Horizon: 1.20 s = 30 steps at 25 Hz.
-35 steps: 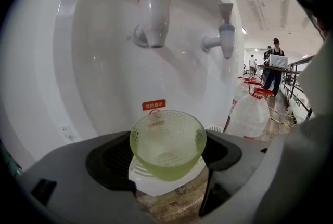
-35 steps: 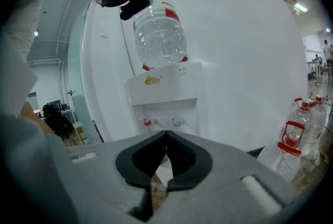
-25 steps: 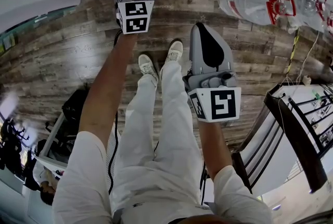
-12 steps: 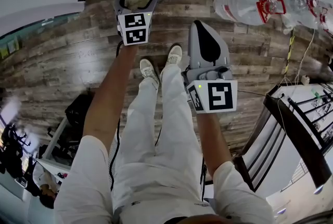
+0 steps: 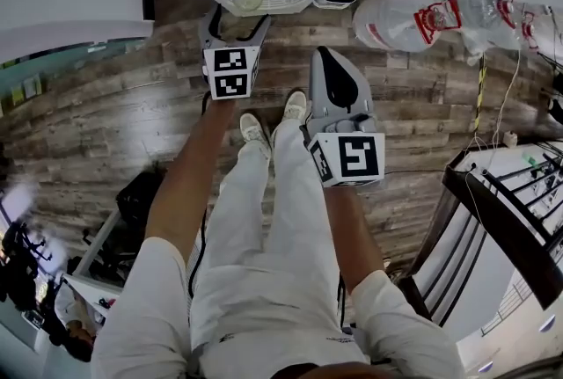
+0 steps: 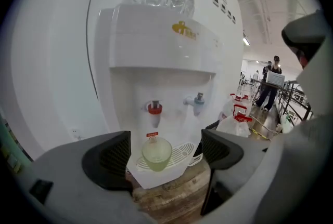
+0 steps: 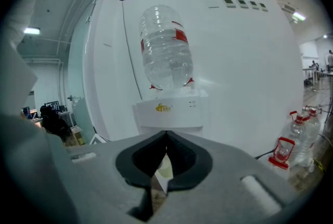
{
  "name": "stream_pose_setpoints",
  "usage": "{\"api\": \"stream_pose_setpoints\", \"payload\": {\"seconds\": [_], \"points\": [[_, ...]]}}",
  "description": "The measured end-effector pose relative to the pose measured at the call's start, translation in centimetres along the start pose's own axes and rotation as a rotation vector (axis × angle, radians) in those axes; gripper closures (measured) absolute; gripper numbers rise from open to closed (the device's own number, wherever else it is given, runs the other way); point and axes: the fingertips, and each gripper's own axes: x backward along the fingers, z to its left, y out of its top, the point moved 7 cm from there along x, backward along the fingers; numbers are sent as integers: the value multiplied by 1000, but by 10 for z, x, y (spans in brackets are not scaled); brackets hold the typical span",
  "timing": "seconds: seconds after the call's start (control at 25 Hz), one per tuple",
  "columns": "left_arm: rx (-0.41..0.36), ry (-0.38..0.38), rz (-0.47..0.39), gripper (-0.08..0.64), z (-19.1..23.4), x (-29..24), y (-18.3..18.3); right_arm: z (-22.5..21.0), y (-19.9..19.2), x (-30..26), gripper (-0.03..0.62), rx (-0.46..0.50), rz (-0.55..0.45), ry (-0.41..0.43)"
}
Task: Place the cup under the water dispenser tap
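One cup (image 6: 156, 153) stands lower centre under the red tap (image 6: 153, 109), the left of two. Left gripper (image 6: 165, 151) jaws, wide apart, are closing on nothing; right gripper (image 7: 165, 135) jaws meet, empty.

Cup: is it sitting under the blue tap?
No, the cup stands on the drip tray directly below the red tap.

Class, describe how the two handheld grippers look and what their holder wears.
Both grippers are grey shells, each carrying a white cube with black square markers. The left gripper has ribbed black pads; its jaws are closing, with nothing between them. The right gripper shows a black teardrop inset. A black cable hangs beside the left arm. The person wears white short sleeves, white trousers and pale shoes.
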Motion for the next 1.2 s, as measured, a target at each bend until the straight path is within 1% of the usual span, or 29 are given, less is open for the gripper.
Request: {"api": "stream_pose_setpoints", "payload": {"seconds": [0.12, 0.2, 0.36, 0.48, 0.64, 0.84, 1.04, 1.2], "points": [[27, -23, -14, 160, -6, 25, 17, 8, 5, 9, 594, -21, 8, -13], [46, -22, -28, 187, -9, 45, 30, 13, 13, 15, 594, -29, 14, -21], [62, -11, -60, 215, -12, 85, 62, 25, 38, 29, 594, -35, 2, -30], [55, -8, -100, 243, -14, 112, 86, 33, 59, 40, 594, -28, -13, -29], [18, 7, -139, 270, -13, 147, 115, 45, 86, 53, 594, -13, -33, -17], [53, -18, -167, 309, -25, 190, 154, 58, 122, 70, 594, -10, -52, 11], [57, -6, -211, 345, -32, 232, 186, 69, 160, 86, 594, -15, -74, 23], [42, 0, -253, 382, -40, 266, 212, 76, 187, 99, 594, -35, -85, 48]]}}
